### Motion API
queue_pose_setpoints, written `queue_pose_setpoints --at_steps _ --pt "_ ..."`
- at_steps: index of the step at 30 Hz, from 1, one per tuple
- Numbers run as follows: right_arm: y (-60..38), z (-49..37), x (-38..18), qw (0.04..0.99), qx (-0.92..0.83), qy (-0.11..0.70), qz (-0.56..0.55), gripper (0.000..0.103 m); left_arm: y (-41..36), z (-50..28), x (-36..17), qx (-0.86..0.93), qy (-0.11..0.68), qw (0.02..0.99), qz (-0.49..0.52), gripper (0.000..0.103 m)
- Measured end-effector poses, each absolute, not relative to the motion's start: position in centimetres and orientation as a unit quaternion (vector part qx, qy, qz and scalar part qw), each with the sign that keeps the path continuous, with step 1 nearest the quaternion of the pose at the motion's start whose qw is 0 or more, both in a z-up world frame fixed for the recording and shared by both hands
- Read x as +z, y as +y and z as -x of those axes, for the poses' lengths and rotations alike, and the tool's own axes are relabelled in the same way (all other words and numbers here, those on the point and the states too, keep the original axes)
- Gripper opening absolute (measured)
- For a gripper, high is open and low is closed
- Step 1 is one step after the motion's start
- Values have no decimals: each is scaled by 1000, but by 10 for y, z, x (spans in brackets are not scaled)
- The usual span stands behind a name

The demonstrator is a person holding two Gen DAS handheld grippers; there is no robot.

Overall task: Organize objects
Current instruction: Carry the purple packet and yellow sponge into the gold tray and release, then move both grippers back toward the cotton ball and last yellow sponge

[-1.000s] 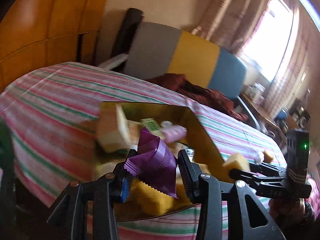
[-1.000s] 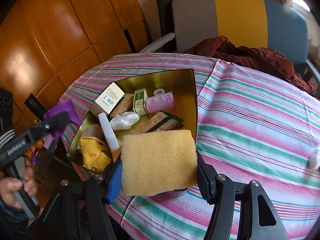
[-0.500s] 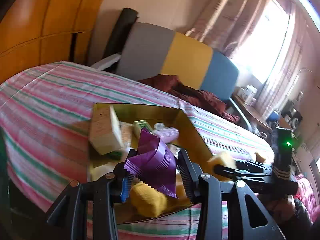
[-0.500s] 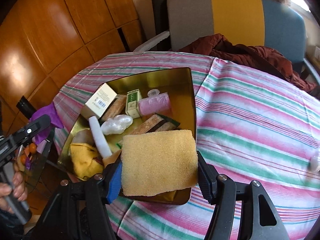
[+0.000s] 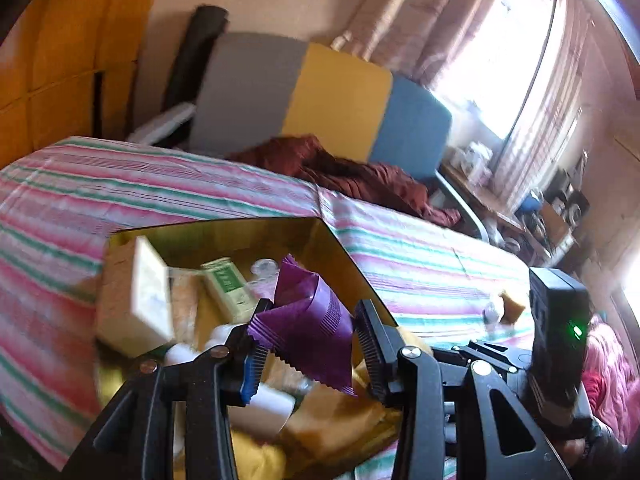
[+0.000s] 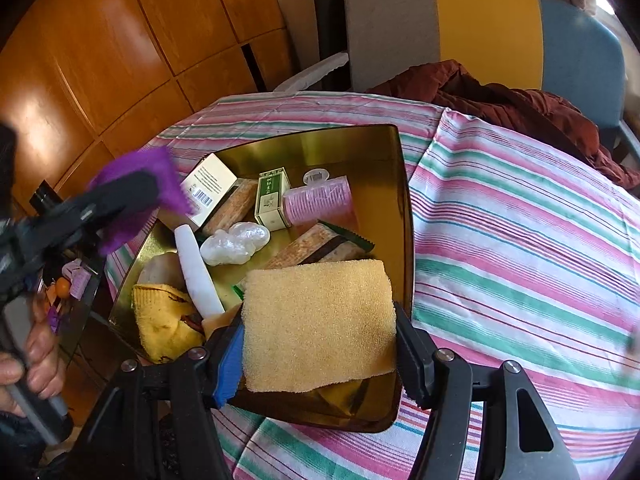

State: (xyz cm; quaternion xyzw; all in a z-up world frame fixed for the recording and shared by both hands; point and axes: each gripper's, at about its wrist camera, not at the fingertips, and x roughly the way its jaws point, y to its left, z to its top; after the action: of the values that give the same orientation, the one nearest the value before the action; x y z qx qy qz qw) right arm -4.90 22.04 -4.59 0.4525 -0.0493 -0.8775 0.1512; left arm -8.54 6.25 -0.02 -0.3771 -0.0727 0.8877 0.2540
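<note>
Right now the left gripper (image 5: 308, 344) is clamped on a crumpled purple wrapper (image 5: 310, 332), its two fingers pressing the foil from either side, and it hangs above the near end of a gold tin tray (image 6: 404, 216) that sits on the desk (image 6: 520, 240) with its pink, green and white striped cloth. From the right wrist view the same wrapper shows as a blurred purple patch (image 6: 136, 192) at the tray's left edge. The right gripper (image 6: 316, 348) is closed on a yellow sponge (image 6: 318, 320), holding it by its two short sides over the tray's near right corner. Inside the tray lie a white barcoded box (image 6: 210, 184), a green-and-white box (image 6: 272, 200), a pink ribbed roller (image 6: 318, 200), a crinkled clear plastic wad (image 6: 234, 242), a white tube (image 6: 196, 272), a yellow cloth (image 6: 164, 320) and brown wrapped bars (image 6: 316, 248); the boxes and roller sit toward the far end, the cloth at the near left corner. Behind the desk stands a chair (image 6: 480, 28) with grey, yellow and blue panels, and a dark red garment (image 6: 500, 104) is draped over the desk's far edge.
</note>
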Motion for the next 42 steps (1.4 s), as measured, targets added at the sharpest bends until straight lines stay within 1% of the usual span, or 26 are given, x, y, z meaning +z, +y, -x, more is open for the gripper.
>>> queue_pose_setpoints --at_steps 1,3,4,5,7,10,12,14,16,21,24,33,42 --pt "219 50 -47 153 -877 -48 -453 65 68 92 -3 886 -70 254 381 43" --pt "218 53 -49 156 -875 -48 -455 65 76 106 -11 878 -70 253 401 47" --pt "217 54 -50 158 -874 -48 -457 65 77 110 -13 875 -75 250 407 51" --pt "216 55 -51 158 -873 -48 -459 67 76 115 -16 874 -85 240 413 52" --pt "216 57 -54 156 -872 -48 -461 69 71 117 -21 871 -100 233 421 53" --pt "216 57 -58 156 -870 -52 -464 78 62 112 -22 873 -105 220 422 53" --pt "217 55 -58 160 -870 -58 -463 81 57 107 -24 873 -105 213 425 53" --pt "216 53 -56 165 -869 -62 -462 88 51 101 -25 875 -105 203 426 53" --pt "217 50 -54 169 -870 -68 -459 93 47 93 -25 877 -104 196 426 53" --pt "218 43 -49 168 -872 -73 -454 96 42 79 -23 883 -94 181 422 53" --pt "218 39 -47 167 -873 -77 -452 102 41 71 -21 886 -88 174 420 53" --pt "221 32 -45 152 -877 -82 -448 103 39 52 -13 898 -62 155 406 53" --pt "216 24 -35 142 -887 -63 -434 103 42 39 -3 907 -40 152 391 53"
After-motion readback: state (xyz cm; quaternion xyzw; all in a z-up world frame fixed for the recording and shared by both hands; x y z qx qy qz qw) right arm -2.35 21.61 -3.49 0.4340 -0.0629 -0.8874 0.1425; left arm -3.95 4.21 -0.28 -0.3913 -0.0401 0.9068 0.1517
